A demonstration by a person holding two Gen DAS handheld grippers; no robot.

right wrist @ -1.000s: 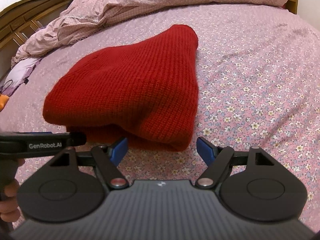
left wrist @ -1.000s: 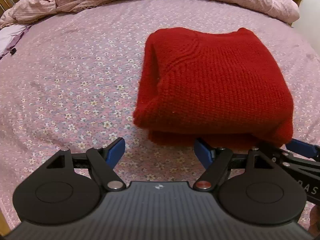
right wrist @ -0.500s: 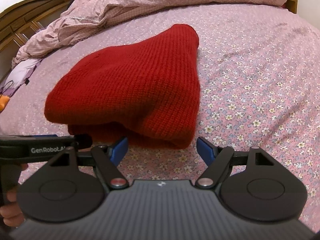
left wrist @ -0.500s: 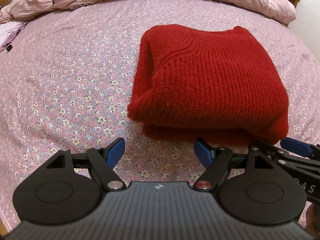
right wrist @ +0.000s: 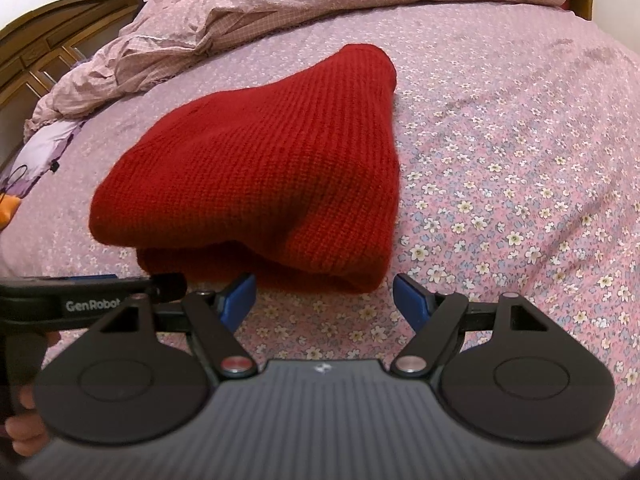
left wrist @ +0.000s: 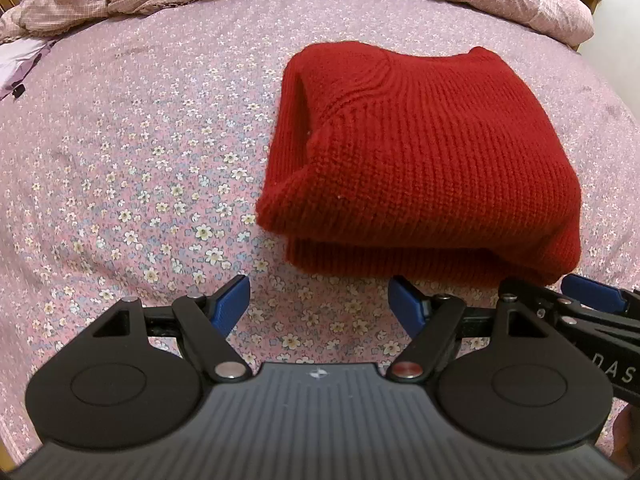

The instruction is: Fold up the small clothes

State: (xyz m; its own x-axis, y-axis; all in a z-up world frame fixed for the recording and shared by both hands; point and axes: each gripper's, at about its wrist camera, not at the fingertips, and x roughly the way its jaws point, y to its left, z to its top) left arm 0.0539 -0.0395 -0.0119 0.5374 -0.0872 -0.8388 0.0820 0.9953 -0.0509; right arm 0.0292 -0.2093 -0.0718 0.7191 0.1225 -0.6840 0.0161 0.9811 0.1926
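- The red chunky-knit sweater (left wrist: 424, 160), folded into a thick bundle, is lying on the pink floral bedsheet (left wrist: 132, 168), centre-right in the left wrist view and centre-left in the right wrist view.
- The left gripper (left wrist: 319, 305) is sitting wide and empty, short of the bundle's near edge; the right gripper (right wrist: 324, 298) is likewise gaping and holding nothing.
- Risk, as I judge it: the loose top layer is overhanging at the near left corner, so a nudge or a one-layer pinch could be springing the fold apart.
- The layers underneath are staying hidden; the rumpled pink quilt (right wrist: 248, 12) is running off the upper frame, and the small objects at the far left edge are too cropped to identify.
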